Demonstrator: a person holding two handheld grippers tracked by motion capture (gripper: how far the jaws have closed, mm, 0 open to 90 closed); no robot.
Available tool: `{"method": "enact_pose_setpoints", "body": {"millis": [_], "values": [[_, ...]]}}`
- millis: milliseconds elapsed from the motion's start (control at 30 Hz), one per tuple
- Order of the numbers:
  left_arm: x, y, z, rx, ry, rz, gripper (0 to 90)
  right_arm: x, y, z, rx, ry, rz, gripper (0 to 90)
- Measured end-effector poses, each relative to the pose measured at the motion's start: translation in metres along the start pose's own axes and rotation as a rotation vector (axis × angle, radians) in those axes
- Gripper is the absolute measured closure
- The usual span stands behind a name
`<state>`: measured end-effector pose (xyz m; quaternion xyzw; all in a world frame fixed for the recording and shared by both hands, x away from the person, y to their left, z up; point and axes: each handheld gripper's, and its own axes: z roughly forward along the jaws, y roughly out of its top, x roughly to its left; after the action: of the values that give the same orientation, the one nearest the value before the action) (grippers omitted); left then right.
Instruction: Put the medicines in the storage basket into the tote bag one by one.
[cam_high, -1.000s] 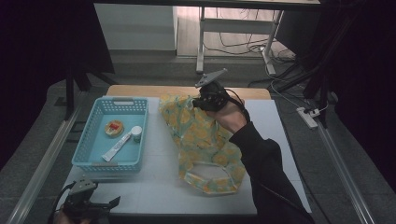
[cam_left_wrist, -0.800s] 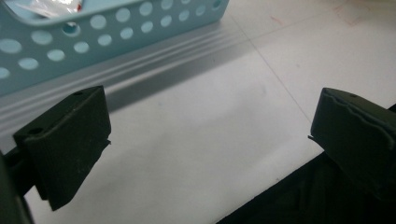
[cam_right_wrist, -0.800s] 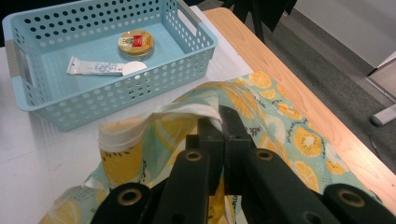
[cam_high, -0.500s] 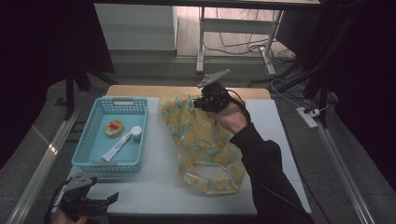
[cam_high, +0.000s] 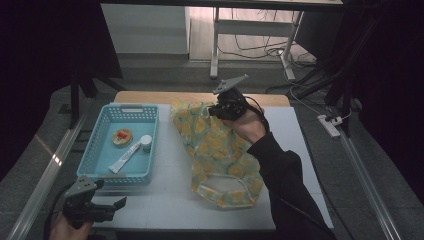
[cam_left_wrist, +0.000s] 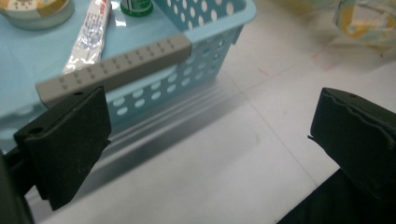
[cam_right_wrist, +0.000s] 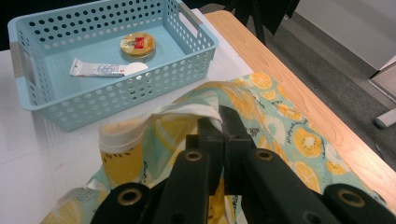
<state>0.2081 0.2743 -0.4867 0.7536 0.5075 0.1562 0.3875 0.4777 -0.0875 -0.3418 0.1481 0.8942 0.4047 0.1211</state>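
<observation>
My right gripper (cam_high: 218, 111): jaws clamped on the white hem of the bag (cam_high: 220, 155), at its far end; the bag lies on the table (cam_high: 165, 200), right of the basket (cam_high: 102, 150). My left gripper (cam_high: 117, 204): jaws apart, nothing between them, just beside the basket's near wall. Basket holds a tube (cam_high: 125, 156) and a tin (cam_high: 122, 137).
</observation>
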Motion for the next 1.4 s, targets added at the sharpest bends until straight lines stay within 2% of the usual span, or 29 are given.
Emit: {"method": "enact_pose_setpoints", "body": {"millis": [300, 500, 600, 700, 1133, 1333, 1400], "values": [[0.013, 0.018, 0.001, -0.022, 0.015, 0.011, 0.6, 0.0, 0.001, -0.001, -0.003, 0.002, 0.001, 88.7], [0.024, 0.031, 0.005, -0.004, 0.019, 0.012, 0.3, 0.0, 0.001, 0.0, -0.002, 0.003, -0.002, 88.7], [0.029, 0.037, 0.009, 0.007, 0.021, 0.018, 0.0, 0.0, 0.001, 0.001, -0.004, 0.005, 0.0, 88.7], [0.035, 0.043, 0.013, 0.005, 0.022, 0.007, 0.0, 0.0, 0.002, 0.001, -0.001, 0.004, 0.0, 88.7], [0.062, 0.075, 0.036, 0.045, 0.09, -0.016, 0.0, 0.0, 0.004, 0.0, -0.002, 0.004, -0.003, 88.7], [0.075, 0.089, 0.045, 0.035, 0.087, -0.029, 0.0, 0.001, 0.004, 0.001, -0.003, 0.006, -0.005, 88.7], [0.078, 0.093, 0.049, 0.038, 0.087, -0.019, 0.0, 0.001, 0.004, 0.001, -0.002, 0.007, -0.006, 88.7]]}}
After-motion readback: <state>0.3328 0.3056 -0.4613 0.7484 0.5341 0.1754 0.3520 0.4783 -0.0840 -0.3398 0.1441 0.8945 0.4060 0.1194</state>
